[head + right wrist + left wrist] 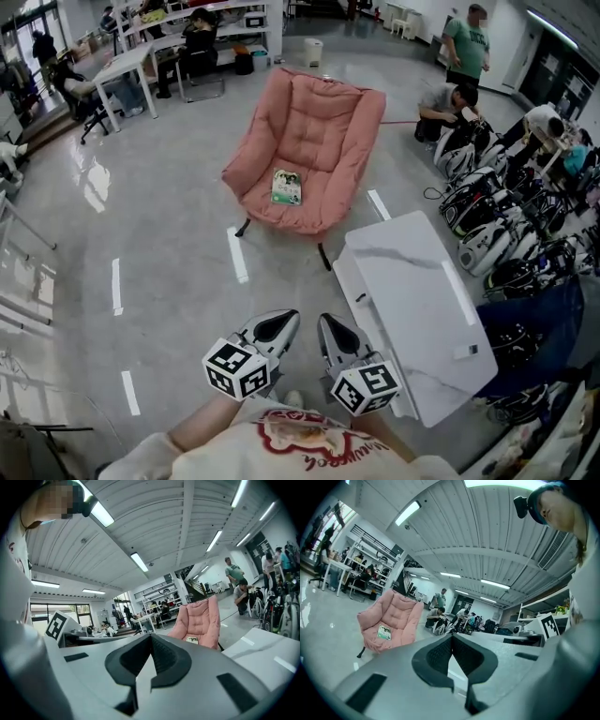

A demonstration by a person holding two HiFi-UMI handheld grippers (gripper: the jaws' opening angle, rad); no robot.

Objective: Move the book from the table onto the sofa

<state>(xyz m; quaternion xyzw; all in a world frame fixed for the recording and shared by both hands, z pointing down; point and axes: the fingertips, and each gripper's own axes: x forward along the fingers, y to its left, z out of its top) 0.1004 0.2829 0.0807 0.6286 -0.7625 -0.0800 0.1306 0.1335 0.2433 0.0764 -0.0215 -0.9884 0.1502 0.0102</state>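
Note:
A green-covered book (287,187) lies flat on the seat of the pink sofa chair (323,122). It also shows small on the pink sofa chair (393,620) in the left gripper view as the book (384,632), and in the right gripper view as the book (191,640). Both grippers sit close to my body, well short of the chair. My left gripper (279,324) is shut and empty. My right gripper (334,329) is shut and empty too, beside the white table (422,309).
The white marble-look table's near left corner is just right of my right gripper. Several backpacks and gear (497,225) line the floor at the right, with people (466,47) crouching and standing there. Desks with seated people (187,47) stand at the far left.

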